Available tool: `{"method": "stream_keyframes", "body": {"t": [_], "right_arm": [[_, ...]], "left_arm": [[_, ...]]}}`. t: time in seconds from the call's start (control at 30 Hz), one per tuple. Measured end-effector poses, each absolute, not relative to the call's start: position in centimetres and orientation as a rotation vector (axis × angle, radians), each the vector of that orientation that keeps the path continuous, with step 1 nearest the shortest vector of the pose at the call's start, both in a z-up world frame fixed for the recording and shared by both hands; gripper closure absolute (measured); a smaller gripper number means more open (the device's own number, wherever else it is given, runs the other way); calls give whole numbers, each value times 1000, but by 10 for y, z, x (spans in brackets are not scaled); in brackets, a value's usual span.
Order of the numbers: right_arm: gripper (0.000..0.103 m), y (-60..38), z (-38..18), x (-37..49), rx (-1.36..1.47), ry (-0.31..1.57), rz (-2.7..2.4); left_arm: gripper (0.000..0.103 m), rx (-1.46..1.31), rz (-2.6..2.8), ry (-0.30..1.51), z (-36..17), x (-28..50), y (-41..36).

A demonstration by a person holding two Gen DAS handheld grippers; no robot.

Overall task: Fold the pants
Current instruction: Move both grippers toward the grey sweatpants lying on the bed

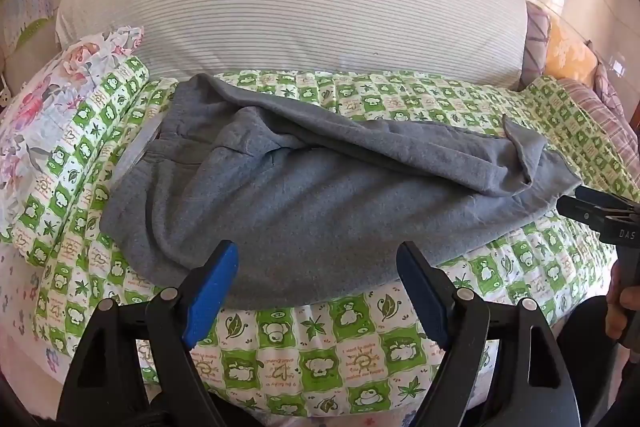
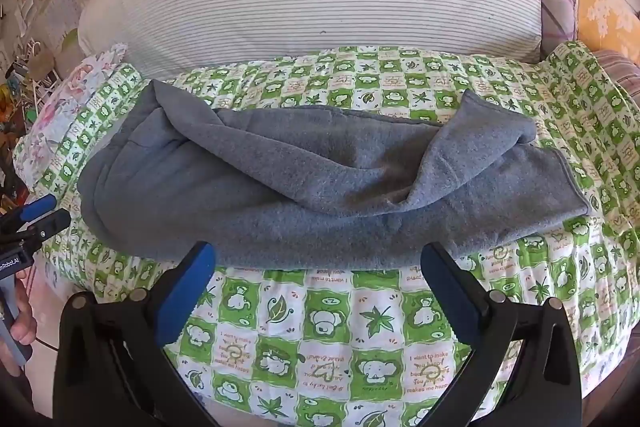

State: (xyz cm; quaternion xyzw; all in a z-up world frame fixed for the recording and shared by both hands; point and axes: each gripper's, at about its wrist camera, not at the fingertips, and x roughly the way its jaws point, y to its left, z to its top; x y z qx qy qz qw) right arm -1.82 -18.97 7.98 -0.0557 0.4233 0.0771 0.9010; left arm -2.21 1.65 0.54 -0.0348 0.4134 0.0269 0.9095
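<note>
A: Where do things stand?

B: The grey pants (image 1: 320, 187) lie across the green-checked quilt (image 1: 320, 359) on the bed, waistband toward nine o'clock and leg hems toward three o'clock, in front of the striped pillow (image 1: 288, 11) at twelve. One leg is bunched and twisted over the other, with its hem flipped up.

A: And the tongs?

B: Both pairs gape wide and hold nothing. The left tongs (image 1: 316, 275) hover at six o'clock just short of the near edge of the cloth; the right tongs (image 2: 318, 273) do the same in their own view. In the left view the right pair also peeks in at three o'clock, near the lower hem.

A: So what could go wrong?

B: My worry is the twisted upper leg. If they pinch the near edge as it lies, they could take only one layer, and the fold would trap that lump inside. I'd judge the legs need straightening first.

A: Anything else?

B: The fleece looks thick and soft, so a shallow bite might slip out when lifted. A deep one could catch the quilt underneath and drag it along. Also, uneven pulls from each side would skew the legs further.
</note>
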Motion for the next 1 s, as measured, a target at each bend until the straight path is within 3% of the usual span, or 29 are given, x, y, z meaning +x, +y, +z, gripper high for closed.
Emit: {"method": "stream_keyframes", "body": {"t": [0.5, 1.0], "right_arm": [[0, -216, 82, -15, -71, 862, 111], [0, -310, 76, -16, 98, 880, -70]], "left_arm": [[21, -72, -4, 879, -4, -11, 0], [21, -6, -103, 906, -13, 8, -49]]}}
